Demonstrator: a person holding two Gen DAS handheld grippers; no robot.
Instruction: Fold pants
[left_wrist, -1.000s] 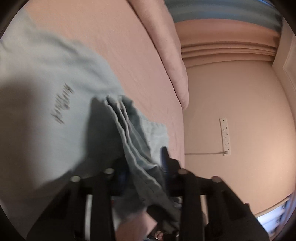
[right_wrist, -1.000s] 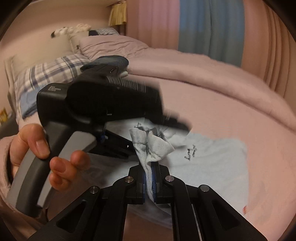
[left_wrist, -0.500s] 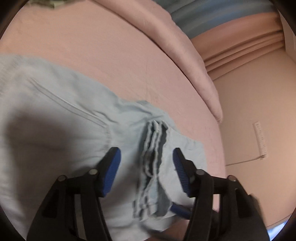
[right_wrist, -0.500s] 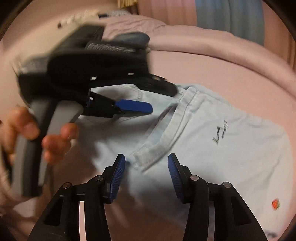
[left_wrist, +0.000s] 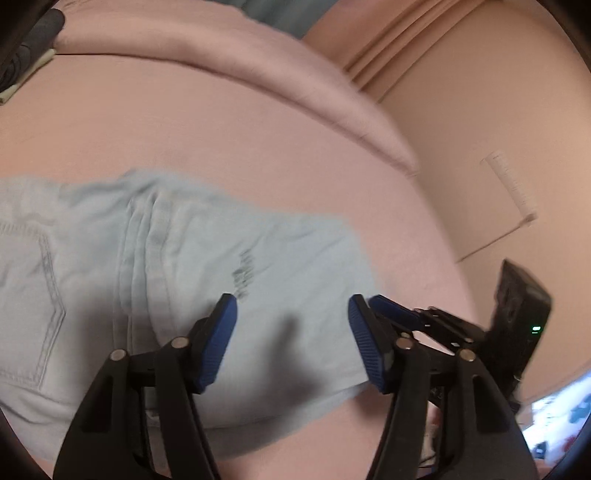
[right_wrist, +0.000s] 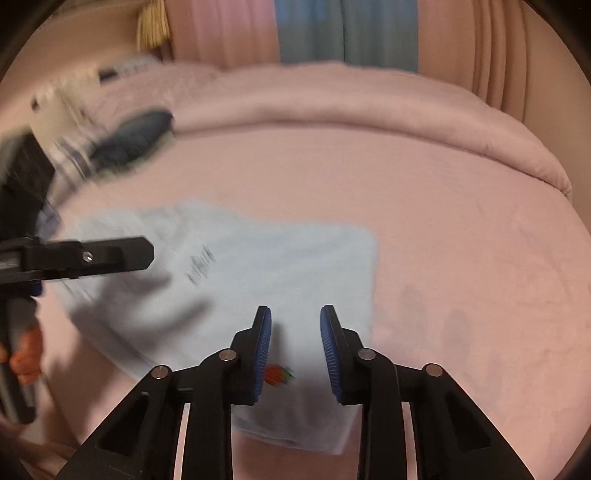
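Now nothing is pinched by either pair of tongs. The left gripper (left_wrist: 291, 338) is held spread above the pants (left_wrist: 177, 280), its jaws closing on empty air, with no cloth caught between them. The right gripper (right_wrist: 295, 354) is likewise held apart over the pants' near corner and is being narrowed, empty as well. The pants (right_wrist: 258, 266) are laid flat on the pink bed (right_wrist: 461, 240), folded to a compact rectangle, apparently so that a fresh edge can be taken for a further fold. A duvet (right_wrist: 369, 107) is bunched behind.
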